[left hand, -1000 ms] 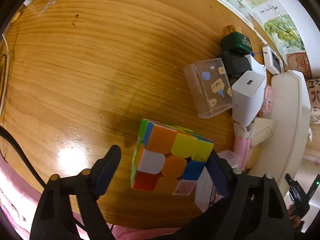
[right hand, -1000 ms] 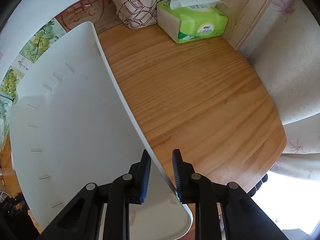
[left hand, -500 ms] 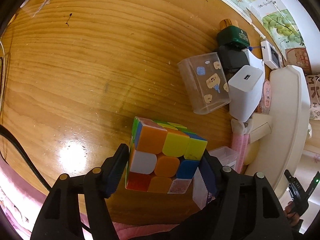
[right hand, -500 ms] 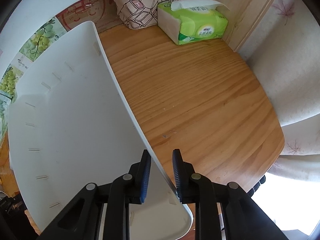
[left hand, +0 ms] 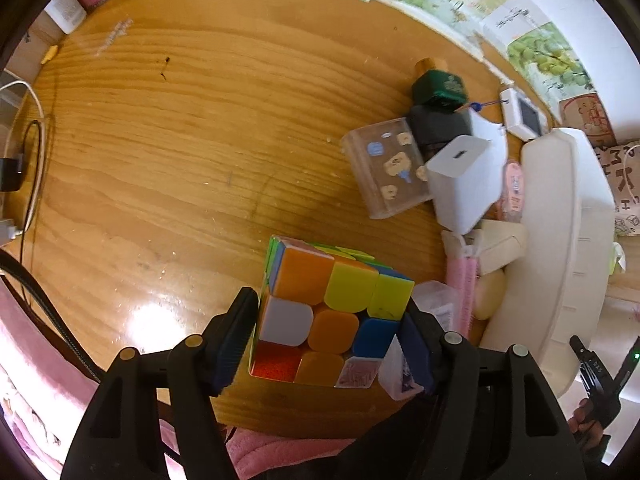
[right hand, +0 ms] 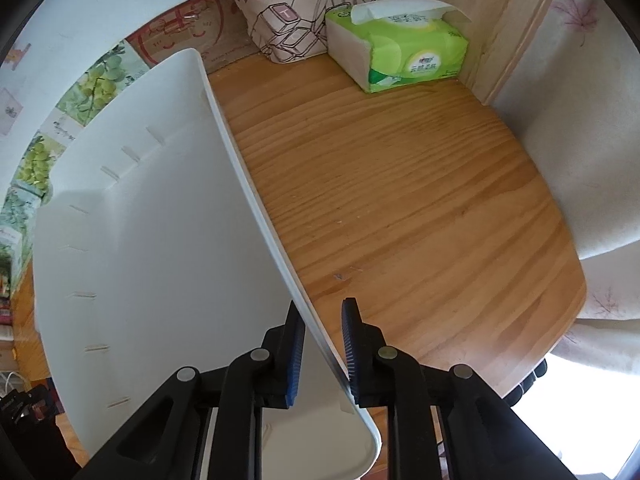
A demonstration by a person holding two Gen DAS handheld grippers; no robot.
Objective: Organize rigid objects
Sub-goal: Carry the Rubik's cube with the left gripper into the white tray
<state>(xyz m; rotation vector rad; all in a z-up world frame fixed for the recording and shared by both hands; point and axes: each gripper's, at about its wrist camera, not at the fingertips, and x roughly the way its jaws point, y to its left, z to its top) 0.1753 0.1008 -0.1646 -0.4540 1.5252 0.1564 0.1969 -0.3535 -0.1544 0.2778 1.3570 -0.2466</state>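
Observation:
A scrambled puzzle cube (left hand: 308, 276) sits between the blue pads of my left gripper (left hand: 328, 306), which is shut on its two sides and holds it just above the wooden table (left hand: 180, 140). To the right stands a white plastic bin (left hand: 560, 220). In the right wrist view the same bin (right hand: 160, 260) is empty, and its long right wall runs slantwise between the fingers of my right gripper (right hand: 320, 308). Those jaws are closing on the wall, and both pads touch its rim.
Beside the bin lie a clear stickered box (left hand: 386, 168), a white charger (left hand: 462, 180), a green bottle (left hand: 438, 88), a pink comb (left hand: 462, 284) and a small white device (left hand: 524, 114). Cables (left hand: 28, 140) trail at the table's left edge. A tissue pack (right hand: 400, 56) and printed bag (right hand: 304, 8) stand behind the bin.
My left gripper's jaws closed onto the puzzle cube and raised it off the table. The right gripper stayed on the bin's wall and narrowed a little.

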